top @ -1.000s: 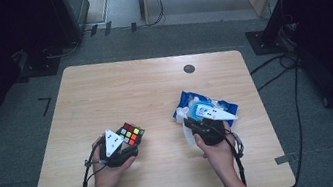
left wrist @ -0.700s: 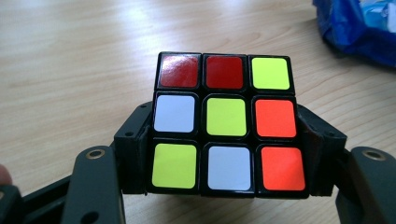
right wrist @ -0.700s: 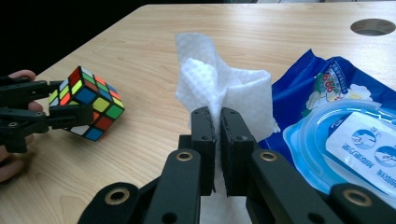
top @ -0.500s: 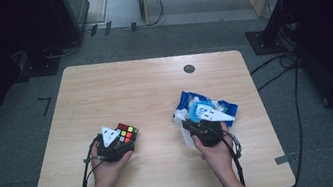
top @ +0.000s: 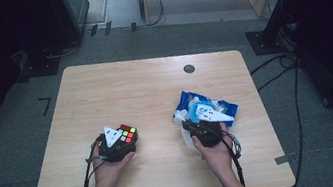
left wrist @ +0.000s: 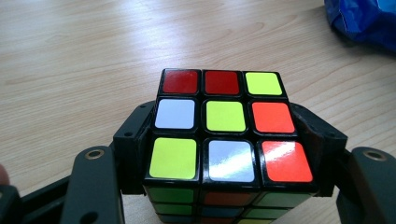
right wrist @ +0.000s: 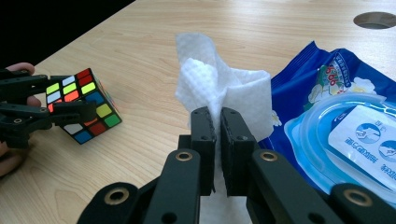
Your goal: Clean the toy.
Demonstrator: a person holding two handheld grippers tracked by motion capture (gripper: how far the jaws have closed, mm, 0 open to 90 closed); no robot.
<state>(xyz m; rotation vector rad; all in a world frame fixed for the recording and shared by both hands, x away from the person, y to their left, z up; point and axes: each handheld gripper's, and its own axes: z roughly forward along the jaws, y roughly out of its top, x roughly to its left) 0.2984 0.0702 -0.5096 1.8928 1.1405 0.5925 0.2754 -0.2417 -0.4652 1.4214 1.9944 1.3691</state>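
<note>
On the wooden desk [top: 154,95], near its front edge, left tongs [left wrist: 224,154] pinch the Rubik's cube [left wrist: 224,126] and right tongs [right wrist: 218,135] pinch the wet wipe [right wrist: 219,88]; hold the cube tight and rub gently.

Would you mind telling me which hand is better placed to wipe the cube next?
The right. Its tongs are already shut on the white wipe, drawn from the blue pack. The left tongs are shut on the cube, so that hand can only present it.
</note>
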